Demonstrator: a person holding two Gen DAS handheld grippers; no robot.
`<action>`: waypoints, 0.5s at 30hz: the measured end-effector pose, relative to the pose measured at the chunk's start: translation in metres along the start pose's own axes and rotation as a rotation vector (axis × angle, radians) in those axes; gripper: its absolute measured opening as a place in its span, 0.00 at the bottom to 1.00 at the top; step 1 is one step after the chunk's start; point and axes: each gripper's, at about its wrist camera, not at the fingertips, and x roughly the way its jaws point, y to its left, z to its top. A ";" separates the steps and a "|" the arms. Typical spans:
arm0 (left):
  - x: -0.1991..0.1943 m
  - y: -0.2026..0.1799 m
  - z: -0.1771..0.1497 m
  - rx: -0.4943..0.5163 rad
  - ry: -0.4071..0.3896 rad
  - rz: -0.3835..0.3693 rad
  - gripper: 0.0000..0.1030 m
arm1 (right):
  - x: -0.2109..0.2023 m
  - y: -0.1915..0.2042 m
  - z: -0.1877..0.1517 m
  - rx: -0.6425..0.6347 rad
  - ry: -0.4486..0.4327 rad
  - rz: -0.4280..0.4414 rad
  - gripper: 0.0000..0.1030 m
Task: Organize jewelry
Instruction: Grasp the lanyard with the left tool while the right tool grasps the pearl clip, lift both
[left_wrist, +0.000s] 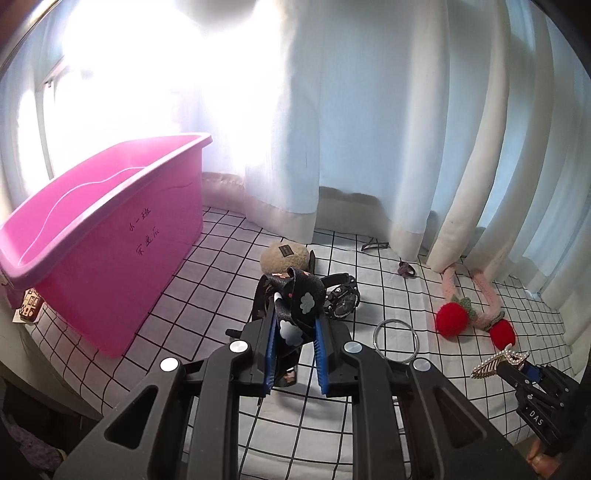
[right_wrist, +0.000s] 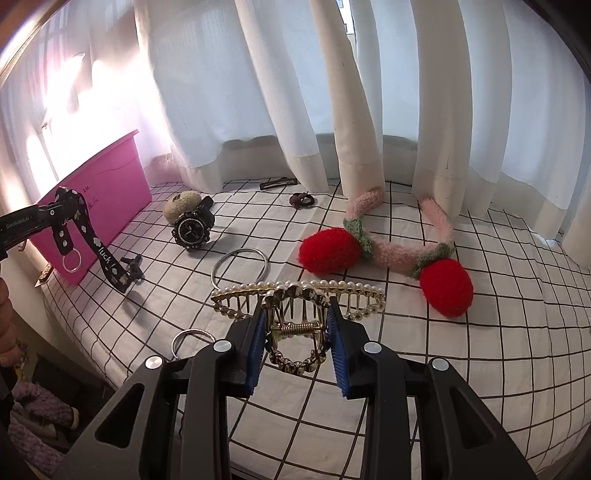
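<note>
Only visible from the right wrist: small keyring (right_wrist: 193, 338) just left of the pearl hair claw (right_wrist: 299, 301). Left gripper (left_wrist: 295, 325) jaws clamped narrow on black floral strap (left_wrist: 301, 295), right of the pink bin (left_wrist: 110, 236). Right gripper (right_wrist: 297, 325) jaws pinching the claw, well right of that bin.

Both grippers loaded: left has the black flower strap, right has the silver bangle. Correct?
Half right. The left gripper does hold the black flower strap, but the right wrist view shows the right gripper clamped on the pearl hair claw; the silver bangle lies on the checked sheet.
</note>
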 end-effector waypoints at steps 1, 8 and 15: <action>-0.005 0.000 0.003 -0.002 -0.004 -0.001 0.17 | -0.004 0.002 0.005 -0.003 -0.006 0.006 0.30; -0.044 0.008 0.023 -0.038 -0.021 -0.011 0.17 | -0.032 0.028 0.046 -0.043 -0.071 0.072 0.30; -0.088 0.030 0.051 -0.056 -0.081 0.018 0.17 | -0.049 0.077 0.102 -0.097 -0.148 0.190 0.30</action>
